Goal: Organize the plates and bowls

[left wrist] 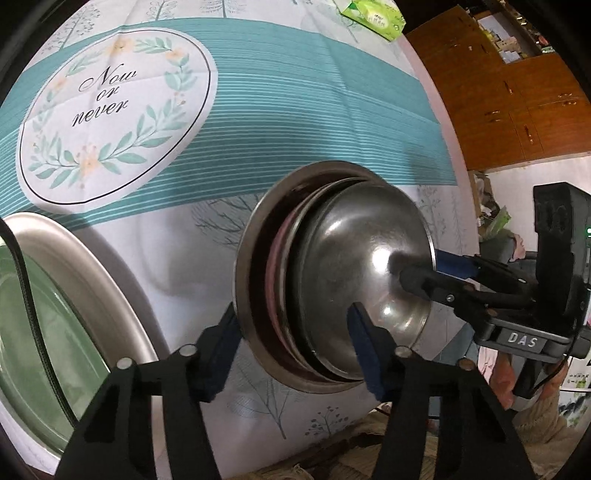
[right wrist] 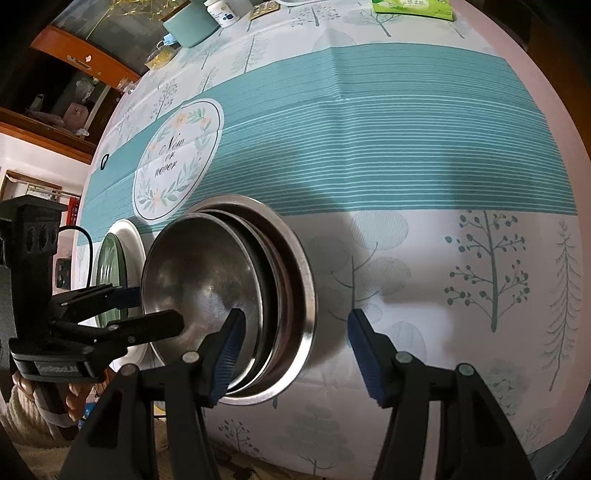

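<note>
A stack of steel bowls point(left wrist: 332, 273) sits at mid-frame on the desk point(left wrist: 295, 110). Both grippers, left point(left wrist: 295, 347) and right point(right wrist: 295, 350), are open, straddling its rims. The steel looks stiff, light and slippery; thin rims seem the best hold.

My work surface is a tablecloth point(right wrist: 406, 155) printed with pale trees and crossed by a teal striped band, bearing a round wreath emblem point(left wrist: 114, 110) that reads "Now or never". Along the cloth's far edge I see a green tissue pack point(right wrist: 412, 6), a teal mug point(right wrist: 190, 23) and a white bottle point(right wrist: 221, 11). Beyond the cloth stand brown wooden cabinets point(left wrist: 517, 103).
</note>
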Available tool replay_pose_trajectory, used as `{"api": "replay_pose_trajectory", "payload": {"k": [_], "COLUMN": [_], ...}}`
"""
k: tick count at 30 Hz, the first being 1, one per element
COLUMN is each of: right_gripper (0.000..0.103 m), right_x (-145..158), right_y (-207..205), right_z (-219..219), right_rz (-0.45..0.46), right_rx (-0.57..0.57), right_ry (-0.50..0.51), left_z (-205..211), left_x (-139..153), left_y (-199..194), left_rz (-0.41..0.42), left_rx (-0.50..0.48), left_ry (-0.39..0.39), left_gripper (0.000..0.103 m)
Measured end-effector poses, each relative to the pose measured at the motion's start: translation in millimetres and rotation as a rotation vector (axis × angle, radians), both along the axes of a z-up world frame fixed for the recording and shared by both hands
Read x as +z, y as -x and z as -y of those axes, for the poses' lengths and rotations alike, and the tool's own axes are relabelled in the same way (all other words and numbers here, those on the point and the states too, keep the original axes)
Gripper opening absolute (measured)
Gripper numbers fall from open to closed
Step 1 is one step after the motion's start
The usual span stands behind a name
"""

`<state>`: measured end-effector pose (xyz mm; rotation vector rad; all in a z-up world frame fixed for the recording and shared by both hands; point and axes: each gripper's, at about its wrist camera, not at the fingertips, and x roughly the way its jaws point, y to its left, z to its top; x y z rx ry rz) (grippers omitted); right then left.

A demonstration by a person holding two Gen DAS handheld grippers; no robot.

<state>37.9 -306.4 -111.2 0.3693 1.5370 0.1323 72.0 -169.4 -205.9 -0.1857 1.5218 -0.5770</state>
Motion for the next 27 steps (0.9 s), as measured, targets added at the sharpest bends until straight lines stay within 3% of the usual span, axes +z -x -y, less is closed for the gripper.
{"api": "replay_pose_trajectory", "payload": {"k": [6,19,27], "right_gripper": [0.035,0.033,0.032], "right_x": [-5.1,-5.7,0.2], "right_y": [-2.3,-2.8,-1.3], "right_z": [-4.9,-5.8,-7.4], "right_rz": [-0.027,-0.064,-0.064], "right_rx": [0.018,0.007,0.008], "right_ry": [-0.025,-0.015,-0.014], "left_z": [-2.1,-7.8,-9.3], "left_x": [-6.8,-9.5,1.5], "left_y": [-1.2,-1.3,1.7], "left_rz": [-0.016,-0.056,-0.035], "left_rx": [-0.001,0.027,0.033], "left_ry": [-0.005,0.001,0.001], "left_gripper": [0.041,0.039,0.039]}}
